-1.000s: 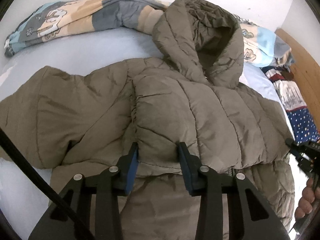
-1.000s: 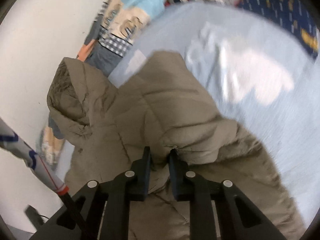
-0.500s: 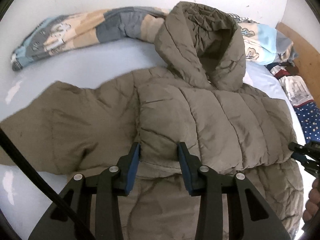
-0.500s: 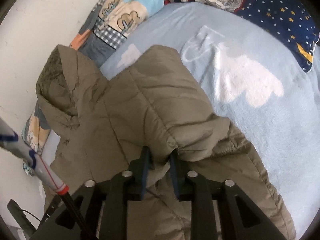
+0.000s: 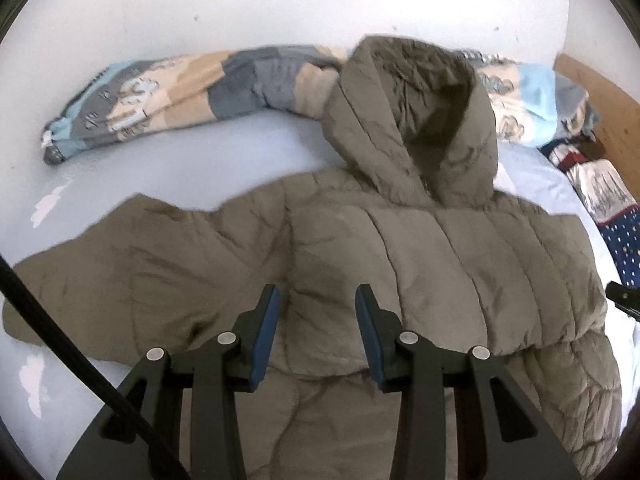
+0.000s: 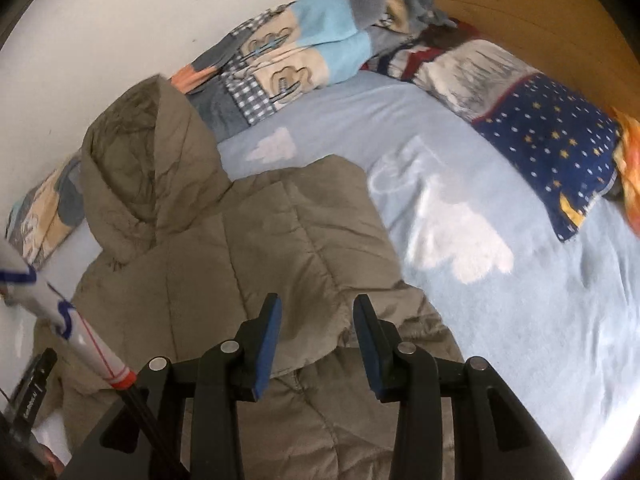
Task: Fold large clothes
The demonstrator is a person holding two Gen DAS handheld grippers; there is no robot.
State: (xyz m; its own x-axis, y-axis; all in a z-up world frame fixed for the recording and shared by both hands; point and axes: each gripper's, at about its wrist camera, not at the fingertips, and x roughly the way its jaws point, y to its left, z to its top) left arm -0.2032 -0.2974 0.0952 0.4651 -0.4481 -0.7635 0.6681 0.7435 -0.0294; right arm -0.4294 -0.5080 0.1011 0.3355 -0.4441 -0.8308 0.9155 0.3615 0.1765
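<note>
coat [image 5: 400, 264] flat on bed [image 6: 500, 288], hood at 12 o'clock | left gripper [image 5: 317, 300] fingers spread, holding nothing | right gripper [image 6: 316, 308] fingers spread, holding nothing

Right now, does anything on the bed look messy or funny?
The jacket is only half folded: one sleeve still sticks out flat to the side. The patchwork blanket lies bunched along the wall.

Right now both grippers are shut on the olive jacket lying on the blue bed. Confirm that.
Not quite. The olive jacket does lie on the blue bed, but both wrist views show the left gripper and right gripper open, jaws spread over the fabric, gripping nothing.
</note>
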